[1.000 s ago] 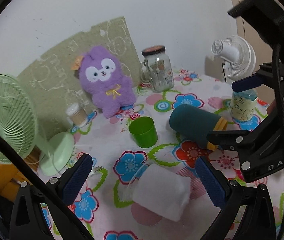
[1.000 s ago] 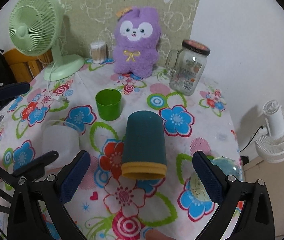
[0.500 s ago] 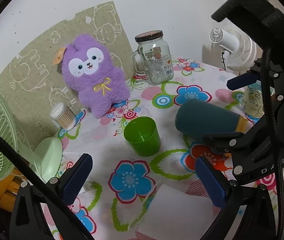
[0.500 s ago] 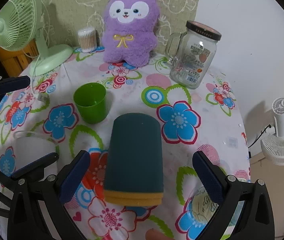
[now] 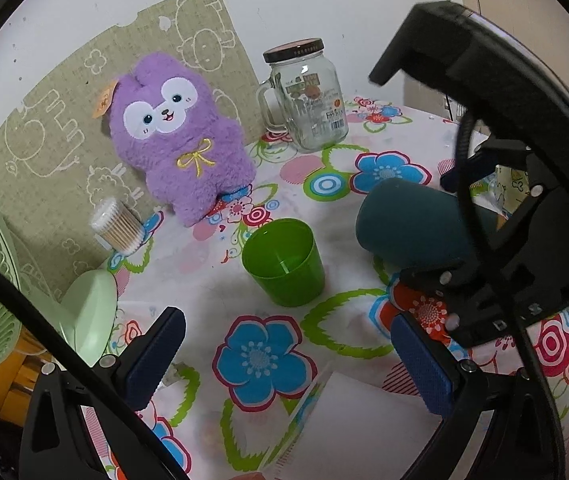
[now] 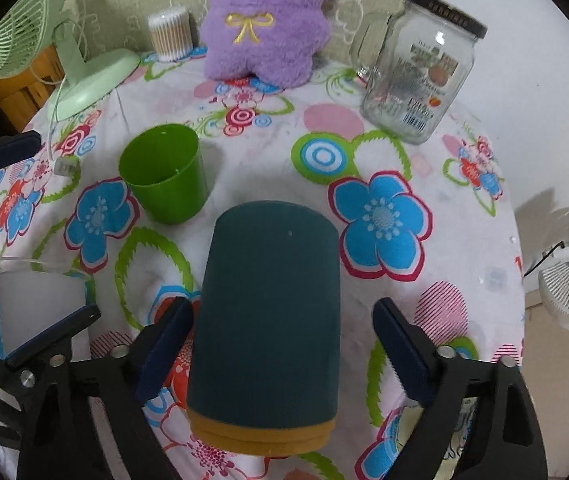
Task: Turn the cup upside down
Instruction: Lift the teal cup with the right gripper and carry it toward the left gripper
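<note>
the dark teal cylindrical cup with a mustard rim band [image 6: 268, 312] lies on its side between my right gripper [image 6: 280, 344] fingers, spread wide, not yet clamped. next i'd close, then rotate. left gripper [image 5: 284, 356] wide, empty. cups: one teal, one green plastic cup [image 5: 283, 261], upright.

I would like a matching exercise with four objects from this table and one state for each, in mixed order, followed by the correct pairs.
Objects:
1. dark teal cup
2. green cup
3. glass jar
4. right hand-held gripper

States:
A. upright, mouth open to the top
B. open, one finger on each side of a cup
C. lying on its side on the tablecloth
D. upright, closed with a dark lid

Pairs: 1-C, 2-A, 3-D, 4-B
</note>
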Tool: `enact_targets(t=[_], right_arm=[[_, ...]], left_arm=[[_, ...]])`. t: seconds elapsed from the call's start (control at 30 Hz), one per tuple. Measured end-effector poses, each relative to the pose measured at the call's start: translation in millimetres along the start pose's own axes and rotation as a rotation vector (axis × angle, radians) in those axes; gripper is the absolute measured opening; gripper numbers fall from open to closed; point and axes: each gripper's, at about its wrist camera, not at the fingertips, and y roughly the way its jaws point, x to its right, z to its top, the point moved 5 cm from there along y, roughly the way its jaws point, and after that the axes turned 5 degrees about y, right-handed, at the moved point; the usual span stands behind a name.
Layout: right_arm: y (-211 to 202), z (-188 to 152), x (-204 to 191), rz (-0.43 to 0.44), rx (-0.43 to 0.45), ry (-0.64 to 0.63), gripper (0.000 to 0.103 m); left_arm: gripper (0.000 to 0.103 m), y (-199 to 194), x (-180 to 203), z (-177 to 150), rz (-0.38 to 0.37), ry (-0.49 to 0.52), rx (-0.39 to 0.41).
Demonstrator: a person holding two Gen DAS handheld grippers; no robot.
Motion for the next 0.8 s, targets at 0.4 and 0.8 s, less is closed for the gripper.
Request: enact_targets(t=[0.4, 0.8], right_arm=[[-20.6, -1.3, -4.9, 0.042, 0.056, 0.004, 0.07], [-96.7, -27.9, -19.8, 0.055, 0.205, -0.034, 0.07]], left_arm=[[0.103, -15.2, 0.8, -0.8, -0.009, -0.018, 0.012], [0.103, -73.6, 16.9, -13.8, -0.047, -0.064, 0.056]])
